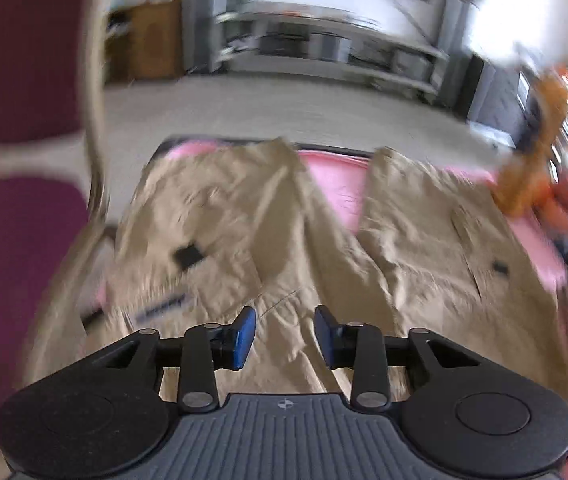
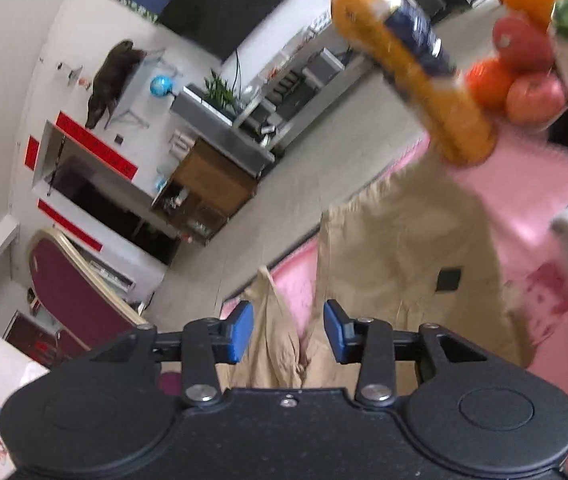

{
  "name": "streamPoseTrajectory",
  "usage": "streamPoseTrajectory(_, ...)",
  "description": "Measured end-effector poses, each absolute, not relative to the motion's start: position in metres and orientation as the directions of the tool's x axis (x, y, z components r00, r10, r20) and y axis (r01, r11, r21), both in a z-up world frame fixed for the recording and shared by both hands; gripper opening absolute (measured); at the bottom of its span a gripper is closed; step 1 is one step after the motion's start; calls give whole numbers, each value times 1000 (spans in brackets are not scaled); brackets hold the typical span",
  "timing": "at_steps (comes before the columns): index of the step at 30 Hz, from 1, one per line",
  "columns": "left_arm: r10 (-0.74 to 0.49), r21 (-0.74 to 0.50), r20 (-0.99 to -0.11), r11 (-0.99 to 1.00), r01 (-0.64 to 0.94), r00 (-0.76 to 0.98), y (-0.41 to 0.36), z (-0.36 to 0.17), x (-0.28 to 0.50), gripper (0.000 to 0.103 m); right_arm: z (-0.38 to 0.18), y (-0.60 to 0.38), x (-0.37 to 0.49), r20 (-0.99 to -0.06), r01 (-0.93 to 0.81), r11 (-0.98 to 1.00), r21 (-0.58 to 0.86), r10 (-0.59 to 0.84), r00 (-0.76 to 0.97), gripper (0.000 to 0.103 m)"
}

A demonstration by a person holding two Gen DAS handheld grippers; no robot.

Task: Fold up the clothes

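1. The left gripper [image 1: 285, 334] hangs over the waist end of the khaki trousers [image 1: 284, 240], its blue pads parted with nothing between them — open and empty.
2. The right gripper [image 2: 288, 332] is likewise spread wide, holding nothing; cloth shows in the gap beyond its pads, but whether it touches them the blur will not let me say.
3. The trousers lie flat and unfolded on the pink cloth [image 1: 336, 184] of the table, both legs spread apart in a V that runs away from the left wrist camera, dark pocket patches facing up.
4. With the garment laid open and both tools free, this fits either laying-out before a fold or a garment opened again. A fold would, I judge, call for bringing one leg over the other, each gripper pinching an edge at waist and hem.
5. Around it: an orange drink bottle [image 2: 408, 64] stands at the table's far corner, just beside one leg's hem, with a bowl of fruit [image 2: 524, 76] behind it — a sweeping leg could knock the bottle. A maroon chair [image 1: 16, 208] stands close at the left side.
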State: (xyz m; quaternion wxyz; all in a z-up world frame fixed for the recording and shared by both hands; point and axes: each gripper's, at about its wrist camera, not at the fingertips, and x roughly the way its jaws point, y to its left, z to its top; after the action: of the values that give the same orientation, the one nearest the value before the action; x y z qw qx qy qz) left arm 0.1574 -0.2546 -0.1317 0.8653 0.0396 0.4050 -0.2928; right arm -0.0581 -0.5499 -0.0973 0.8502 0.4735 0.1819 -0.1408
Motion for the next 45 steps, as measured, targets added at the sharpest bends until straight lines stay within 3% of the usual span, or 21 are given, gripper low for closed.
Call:
streamPoseTrajectory(2, -490, -226, -745, 824, 520, 453, -263, -145, 167, 19, -130, -550, -37, -498, 453, 465, 761, -29, 867, 29)
streamPoseTrajectory(3, -499, -248, -754, 818, 520, 427, -269, -150, 171, 18, -141, -550, -28, -529, 478, 453, 753, -16, 848, 20)
streamPoseTrajectory(4, -512, -252, -750, 806, 536, 418, -278, -152, 172, 18, -153, -549, -19, -559, 502, 442, 744, -1, 829, 19)
streamPoseTrajectory(7, -588, -236, -697, 729, 642, 411, -315, -151, 165, 18, -178, -543, 2, -597, 522, 440, 731, 42, 801, 19)
streamPoseTrajectory(9, -657, -291, -672, 660, 693, 343, -338, -159, 163, 19, -189, -538, 11, -600, 513, 444, 734, 71, 797, 19)
streamPoseTrajectory(12, -682, -364, -692, 612, 702, 236, -370, -188, 171, 20, -206, -540, 15, -603, 501, 423, 755, 145, 785, 19)
streamPoseTrajectory(15, -646, -376, -728, 658, 653, 231, -376, -214, 184, 15, -225, -549, 8, -612, 522, 378, 765, 169, 773, 19)
streamPoseTrajectory(16, -646, -401, -729, 671, 624, 226, -371, -215, 191, 13, -231, -556, 4, -614, 535, 356, 766, 161, 772, 12)
streamPoseTrajectory(18, -637, -438, -740, 701, 563, 217, -360, -215, 203, 13, -232, -568, -11, -616, 567, 295, 769, 100, 782, 7)
streamPoseTrajectory(22, -539, -323, -775, 787, 525, 330, -335, -200, 199, 13, -218, -585, -49, -670, 681, 212, 701, -131, 731, 2)
streamPoseTrajectory(25, -457, -235, -789, 842, 486, 410, -316, -188, 197, 11, -194, -577, -68, -734, 793, 234, 563, -301, 609, 3)
streamPoseTrajectory(27, -399, -175, -793, 873, 454, 461, -303, -181, 195, 12, -177, -565, -76, -745, 821, 250, 513, -346, 570, 8)
streamPoseTrajectory(30, -368, -160, -784, 898, 410, 500, -268, -153, 183, 14, -149, -547, -92, -726, 786, 288, 547, -304, 617, 25)
streamPoseTrajectory(35, -425, -183, -741, 873, 452, 521, -201, -119, 138, 29, -115, -509, -129, -641, 667, 396, 632, -216, 736, 34)
streamPoseTrajectory(40, -450, -208, -732, 863, 461, 511, -171, -124, 108, 30, -122, -498, -147, -558, 530, 375, 760, -42, 829, 41)
streamPoseTrajectory(43, -512, -255, -722, 822, 508, 465, -194, -130, 110, 30, -133, -494, -130, -554, 516, 370, 772, -4, 833, 38)
streamPoseTrajectory(45, -551, -286, -713, 793, 538, 433, -210, -133, 111, 29, -142, -486, -110, -554, 499, 390, 774, 36, 832, 20)
